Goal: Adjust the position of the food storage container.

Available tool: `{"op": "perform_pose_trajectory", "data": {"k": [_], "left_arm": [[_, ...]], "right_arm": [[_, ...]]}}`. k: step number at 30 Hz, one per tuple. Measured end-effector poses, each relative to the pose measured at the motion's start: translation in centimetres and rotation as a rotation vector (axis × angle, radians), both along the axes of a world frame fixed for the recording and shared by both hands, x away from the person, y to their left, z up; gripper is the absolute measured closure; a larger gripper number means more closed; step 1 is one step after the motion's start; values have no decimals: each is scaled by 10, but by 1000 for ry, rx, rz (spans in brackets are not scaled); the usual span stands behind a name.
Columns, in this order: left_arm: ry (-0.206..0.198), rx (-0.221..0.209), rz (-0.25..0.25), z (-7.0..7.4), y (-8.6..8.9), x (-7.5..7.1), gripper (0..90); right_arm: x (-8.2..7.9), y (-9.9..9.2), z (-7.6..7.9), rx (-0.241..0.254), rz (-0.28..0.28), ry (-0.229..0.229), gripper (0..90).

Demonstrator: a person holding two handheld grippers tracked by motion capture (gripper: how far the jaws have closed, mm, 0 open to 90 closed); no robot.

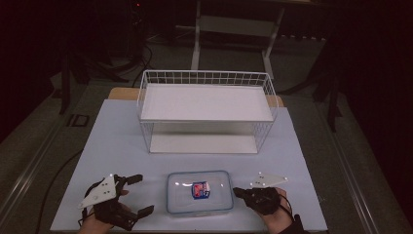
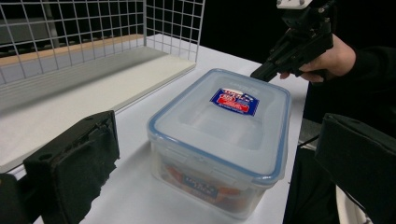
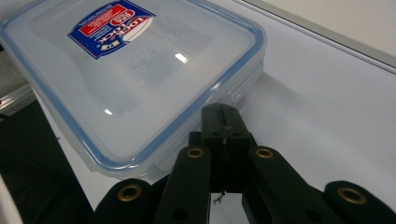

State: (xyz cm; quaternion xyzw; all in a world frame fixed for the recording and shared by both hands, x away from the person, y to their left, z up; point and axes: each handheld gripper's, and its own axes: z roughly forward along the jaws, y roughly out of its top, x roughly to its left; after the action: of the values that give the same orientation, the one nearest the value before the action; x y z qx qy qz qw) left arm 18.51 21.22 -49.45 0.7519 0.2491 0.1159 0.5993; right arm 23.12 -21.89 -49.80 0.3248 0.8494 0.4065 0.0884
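While a wire rack stands behind the box, the right claw sits closed at its rim, the left claw wide open, empty.

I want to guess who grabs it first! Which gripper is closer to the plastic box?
Right. The right gripper, jaws shut, has its tip at the plastic box's right edge; the left gripper, jaws open, sits farther off on its left.
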Motion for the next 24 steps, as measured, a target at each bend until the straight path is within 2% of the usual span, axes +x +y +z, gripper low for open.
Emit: {"op": "perform_pose_trajectory", "data": {"k": [6, 8, 16, 17, 21, 22, 24], "left_arm": [[3, 4, -2, 0, -1, 1, 0], [3, 3, -2, 0, -1, 1, 0], [15, 10, 3, 0, -2, 2, 0], [41, 18, 27, 4, -3, 3, 0], [47, 21, 44, 14, -6, 1, 0], [52, 15, 35, 16, -7, 1, 0], [71, 17, 41, 20, -8, 2, 0]], "right_arm": [[-3, 2, -2, 21, 21, 16, 900], [-4, 4, -1, 2, 23, 0, 900], [-5, 6, 4, 6, 18, -26, 897], [-5, 5, 6, 4, 16, -34, 824], [-6, 1, 11, 20, 3, -58, 738], [-7, -1, 13, 28, -2, -63, 710], [-8, -2, 18, 47, -13, -75, 598]]}}
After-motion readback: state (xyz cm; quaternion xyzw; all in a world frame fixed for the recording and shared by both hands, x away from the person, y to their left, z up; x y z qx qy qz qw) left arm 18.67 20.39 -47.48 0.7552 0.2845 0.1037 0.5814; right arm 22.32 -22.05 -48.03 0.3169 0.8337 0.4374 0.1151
